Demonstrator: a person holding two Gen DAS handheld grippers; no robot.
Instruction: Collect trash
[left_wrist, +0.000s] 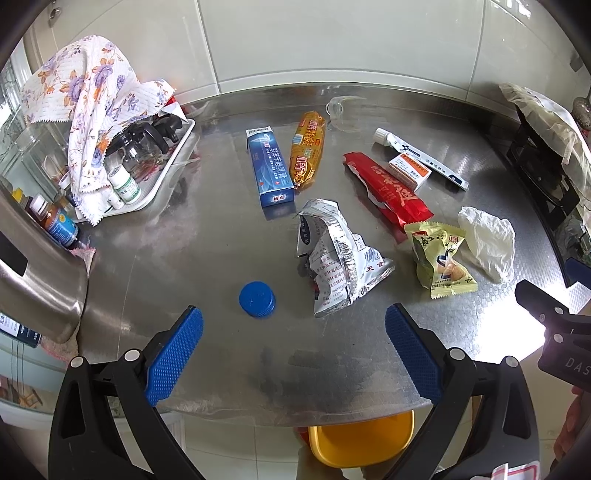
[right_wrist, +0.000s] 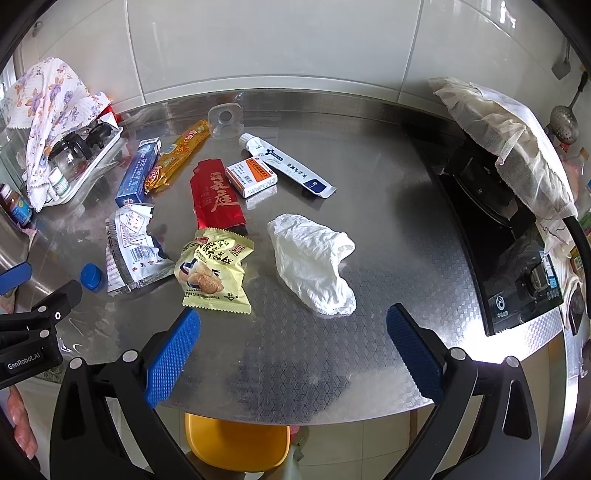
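Trash lies scattered on the steel counter. In the left wrist view a blue bottle cap and a torn silver wrapper lie just beyond my open left gripper. Farther back are a blue toothpaste box, an orange snack pack, a red wrapper and a yellow-green snack bag. My open right gripper hovers near the counter's front edge, with a crumpled white tissue and the yellow-green snack bag just ahead. Neither gripper holds anything.
A small medicine box, an ointment tube and a clear plastic lid lie at the back. A tray under a floral cloth stands at left, a gas stove at right. A yellow bin sits below the counter's front edge.
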